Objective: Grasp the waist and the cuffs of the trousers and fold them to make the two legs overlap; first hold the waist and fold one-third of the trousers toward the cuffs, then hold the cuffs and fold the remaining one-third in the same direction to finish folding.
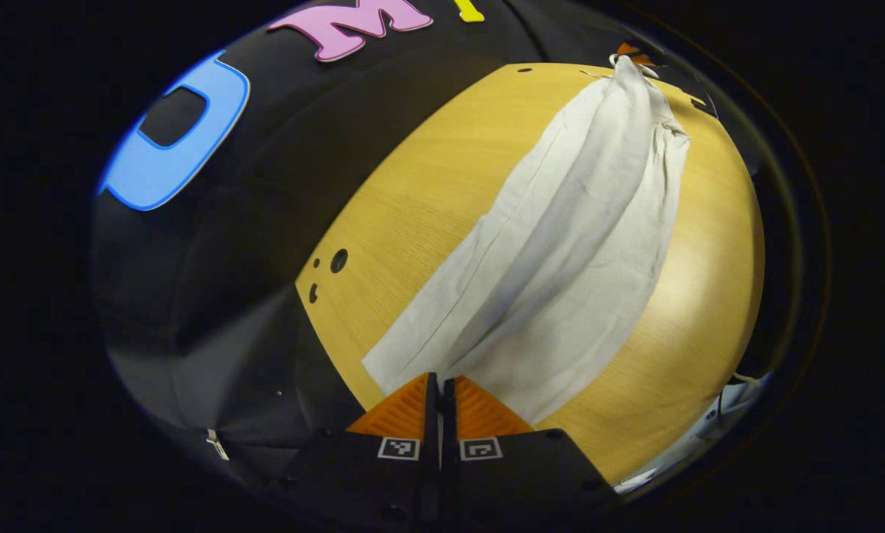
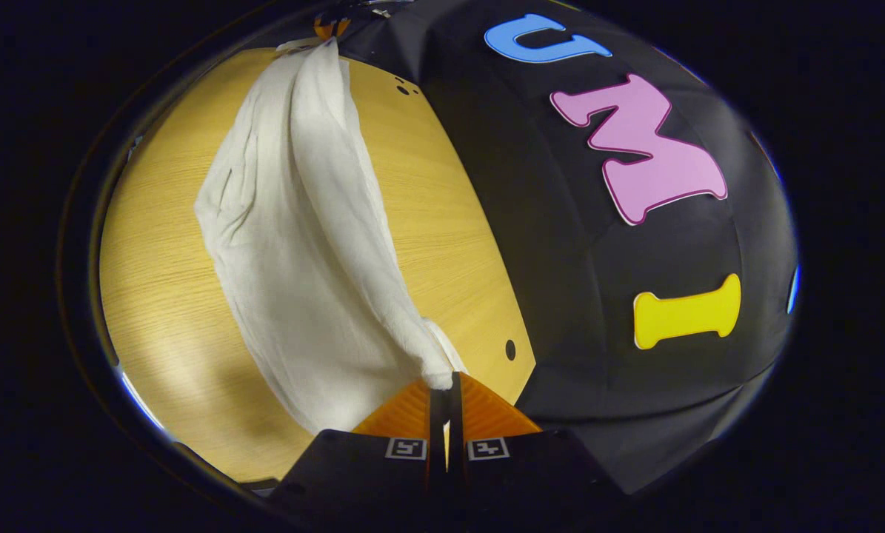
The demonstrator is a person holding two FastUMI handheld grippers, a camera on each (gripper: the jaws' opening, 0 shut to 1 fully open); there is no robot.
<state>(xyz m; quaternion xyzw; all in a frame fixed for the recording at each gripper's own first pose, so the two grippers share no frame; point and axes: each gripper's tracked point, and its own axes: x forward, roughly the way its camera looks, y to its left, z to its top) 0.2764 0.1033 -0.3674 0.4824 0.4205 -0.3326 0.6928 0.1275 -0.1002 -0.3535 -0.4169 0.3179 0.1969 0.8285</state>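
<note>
Holding the trousers [image 1: 560, 244] at one end, my left claw [image 1: 440, 385] has its two fingers pressed nearly together on the fabric edge at the bottom of the left gripper view. I read that end as the cuffs, but cannot tell for certain. From the claw the pale cloth runs away across the wooden table [image 1: 427, 192], one leg lying partly over the other, and rises at its far end to where the other claw [image 1: 631, 53] pinches it. Table holes [image 1: 338, 260] lie ahead and to the left of my fingers.

In the right gripper view, my right claw [image 2: 449, 381] is closed on a bunched corner of the trousers [image 2: 301, 244], fingers almost touching with cloth between them. The fabric stretches ahead and left of the claw, sagging onto the table [image 2: 161, 281], toward the far claw [image 2: 327, 28]. A hole [image 2: 510, 349] sits just right of the claw.
</note>
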